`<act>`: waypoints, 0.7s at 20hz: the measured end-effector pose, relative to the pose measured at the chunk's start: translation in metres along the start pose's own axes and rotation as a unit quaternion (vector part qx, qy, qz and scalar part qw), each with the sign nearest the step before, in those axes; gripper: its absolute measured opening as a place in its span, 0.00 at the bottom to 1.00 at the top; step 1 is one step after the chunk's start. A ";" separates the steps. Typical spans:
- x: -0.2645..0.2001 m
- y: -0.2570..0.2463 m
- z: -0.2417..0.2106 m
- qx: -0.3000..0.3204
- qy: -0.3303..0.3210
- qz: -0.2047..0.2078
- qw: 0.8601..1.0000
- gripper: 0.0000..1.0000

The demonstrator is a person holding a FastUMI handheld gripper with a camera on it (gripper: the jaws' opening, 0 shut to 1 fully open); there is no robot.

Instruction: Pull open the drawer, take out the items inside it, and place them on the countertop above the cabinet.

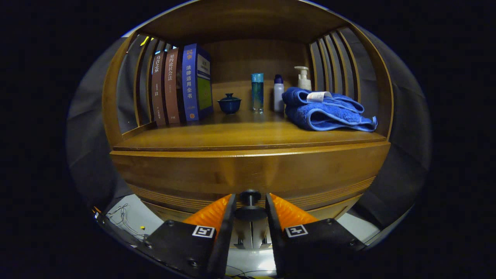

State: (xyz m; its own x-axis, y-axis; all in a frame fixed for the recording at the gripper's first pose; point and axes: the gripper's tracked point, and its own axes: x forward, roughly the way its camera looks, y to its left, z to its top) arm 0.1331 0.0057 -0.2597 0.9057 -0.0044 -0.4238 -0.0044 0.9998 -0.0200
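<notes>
Claw at the drawer knob

Gripper view: the gripper (250, 201) has its orange fingers (211, 212) either side of the drawer's (248, 174) black knob (250, 201); whether they press it I cannot tell. Beyond, on the countertop (240, 135), stand books (182, 87), a lidded cup (229, 104), bottles (257, 92) and a blue towel (325, 110).

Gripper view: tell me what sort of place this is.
Probably a mock home corner in a recording booth: a wooden cabinet whose countertop holds books, a folded blue towel and toiletry bottles. The gripper flanks the drawer knob.
</notes>
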 end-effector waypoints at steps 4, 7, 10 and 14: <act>-0.004 0.000 0.003 -0.008 0.006 0.006 1.000 0.34; -0.003 0.000 0.002 -0.009 0.008 0.006 1.000 0.34; -0.006 -0.001 0.000 -0.005 0.021 0.008 1.000 0.34; -0.027 -0.003 -0.008 0.000 0.033 0.012 0.999 0.34</act>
State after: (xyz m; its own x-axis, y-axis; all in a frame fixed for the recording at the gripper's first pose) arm 0.1056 0.0031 -0.2552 0.8754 0.0181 -0.4830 -0.0258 0.9996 -0.0092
